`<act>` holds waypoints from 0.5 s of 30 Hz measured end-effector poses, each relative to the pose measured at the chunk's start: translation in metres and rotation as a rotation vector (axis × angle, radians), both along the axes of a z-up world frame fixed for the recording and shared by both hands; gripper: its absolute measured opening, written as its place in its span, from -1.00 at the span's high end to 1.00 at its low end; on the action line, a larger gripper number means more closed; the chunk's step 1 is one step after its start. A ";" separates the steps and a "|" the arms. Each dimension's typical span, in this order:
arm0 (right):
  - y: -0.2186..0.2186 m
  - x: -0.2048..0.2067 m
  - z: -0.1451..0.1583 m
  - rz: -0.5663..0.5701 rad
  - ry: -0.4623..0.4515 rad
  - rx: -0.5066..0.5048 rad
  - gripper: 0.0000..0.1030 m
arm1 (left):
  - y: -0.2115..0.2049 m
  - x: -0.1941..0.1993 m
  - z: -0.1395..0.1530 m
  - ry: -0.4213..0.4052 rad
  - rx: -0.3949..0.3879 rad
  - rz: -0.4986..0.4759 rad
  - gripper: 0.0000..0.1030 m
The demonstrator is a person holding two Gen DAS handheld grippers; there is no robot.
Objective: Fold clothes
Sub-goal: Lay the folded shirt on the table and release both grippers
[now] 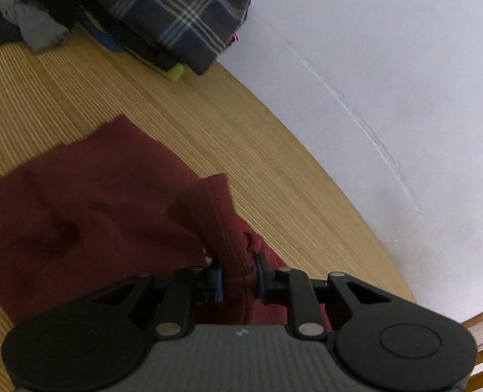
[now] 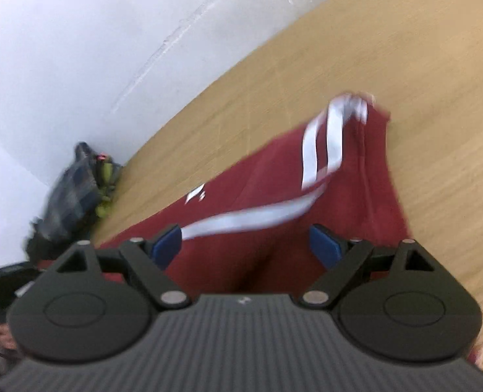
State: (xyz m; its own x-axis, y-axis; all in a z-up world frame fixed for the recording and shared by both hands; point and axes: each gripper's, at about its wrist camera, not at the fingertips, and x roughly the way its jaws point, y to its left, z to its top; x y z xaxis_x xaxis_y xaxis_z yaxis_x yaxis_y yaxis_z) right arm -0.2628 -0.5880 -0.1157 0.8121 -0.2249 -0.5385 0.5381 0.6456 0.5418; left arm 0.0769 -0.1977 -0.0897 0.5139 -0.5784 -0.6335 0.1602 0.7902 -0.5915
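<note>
Cuff (image 1: 223, 222) of the maroon garment (image 1: 88, 202) sits pinched in the left tongs (image 1: 239, 277), the rest lying on the worktop (image 1: 208, 124); lay the sleeve flat across the body without dragging it. Right tongs (image 2: 249, 245) hover spread and empty. Only the right view shows the white stripes (image 2: 319, 143); only the left shows the folded plaid pile (image 1: 176, 16) sharply

You work on a pale wooden table (image 1: 182, 121) with fine ribbed grain, pushed against a plain white wall (image 1: 388, 49). A faint scuffed line (image 1: 355, 114) runs across that wall. Soft, even light fills the room.
</note>
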 end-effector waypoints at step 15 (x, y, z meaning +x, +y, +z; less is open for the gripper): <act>0.018 0.079 -0.014 0.233 0.418 -0.384 -0.70 | 0.049 0.010 -0.014 -0.105 0.170 -0.125 -0.16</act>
